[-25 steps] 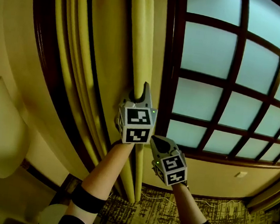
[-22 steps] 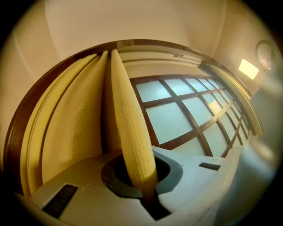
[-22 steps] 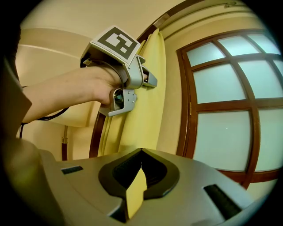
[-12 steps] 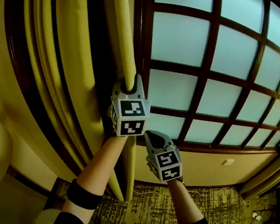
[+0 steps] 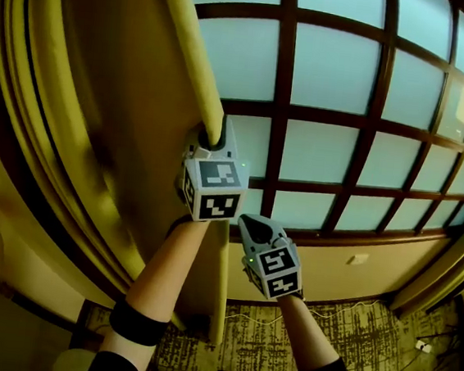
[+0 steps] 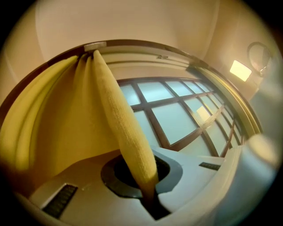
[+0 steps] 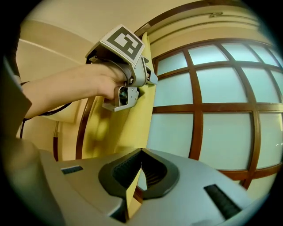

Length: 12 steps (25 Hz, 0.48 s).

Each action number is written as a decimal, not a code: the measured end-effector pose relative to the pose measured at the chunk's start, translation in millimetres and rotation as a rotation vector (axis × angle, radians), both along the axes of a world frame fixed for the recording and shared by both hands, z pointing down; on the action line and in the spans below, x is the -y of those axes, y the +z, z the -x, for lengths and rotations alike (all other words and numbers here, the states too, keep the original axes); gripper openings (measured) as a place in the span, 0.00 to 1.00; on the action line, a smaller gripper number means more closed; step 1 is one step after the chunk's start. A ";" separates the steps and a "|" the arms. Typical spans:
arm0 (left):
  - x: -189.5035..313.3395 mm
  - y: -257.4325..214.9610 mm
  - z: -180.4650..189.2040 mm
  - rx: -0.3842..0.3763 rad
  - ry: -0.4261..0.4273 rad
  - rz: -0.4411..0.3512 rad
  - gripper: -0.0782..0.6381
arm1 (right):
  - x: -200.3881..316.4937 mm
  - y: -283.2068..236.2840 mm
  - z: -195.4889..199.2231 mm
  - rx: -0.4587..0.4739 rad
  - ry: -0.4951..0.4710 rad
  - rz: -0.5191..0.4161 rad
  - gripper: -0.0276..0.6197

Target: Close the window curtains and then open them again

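Curtain [image 5: 192, 53] sits bunched at the left side of the window [image 5: 326, 149], front fold only a little way across it, so you're early in the closing step. Left gripper [image 5: 212, 140] is clamped on that thick fold, right gripper [image 5: 250, 224] is pinching the thin edge lower down. Next up: drag both rightward across the window, grip tight
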<state>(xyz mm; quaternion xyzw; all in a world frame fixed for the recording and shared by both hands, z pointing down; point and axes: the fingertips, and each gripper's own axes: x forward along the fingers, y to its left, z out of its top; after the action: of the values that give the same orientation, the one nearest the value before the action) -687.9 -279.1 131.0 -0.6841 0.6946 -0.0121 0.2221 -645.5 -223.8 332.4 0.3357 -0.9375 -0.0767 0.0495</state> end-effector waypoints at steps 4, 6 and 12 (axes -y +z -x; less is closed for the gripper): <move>15.2 11.5 -53.0 0.014 0.048 0.026 0.11 | 8.2 -2.6 -40.3 0.015 0.030 0.005 0.06; 19.2 10.4 -75.0 0.013 0.059 0.023 0.11 | 11.7 -2.4 -60.6 0.021 0.048 0.007 0.06; 26.3 -1.5 -125.8 0.010 0.071 0.004 0.11 | 24.3 3.8 -127.8 0.045 0.119 0.029 0.06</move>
<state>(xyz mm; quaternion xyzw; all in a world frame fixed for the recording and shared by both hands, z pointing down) -562.1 -305.4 129.5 -0.7086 0.6689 -0.0089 0.2246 -517.7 -248.0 336.2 0.3917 -0.9178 -0.0525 0.0377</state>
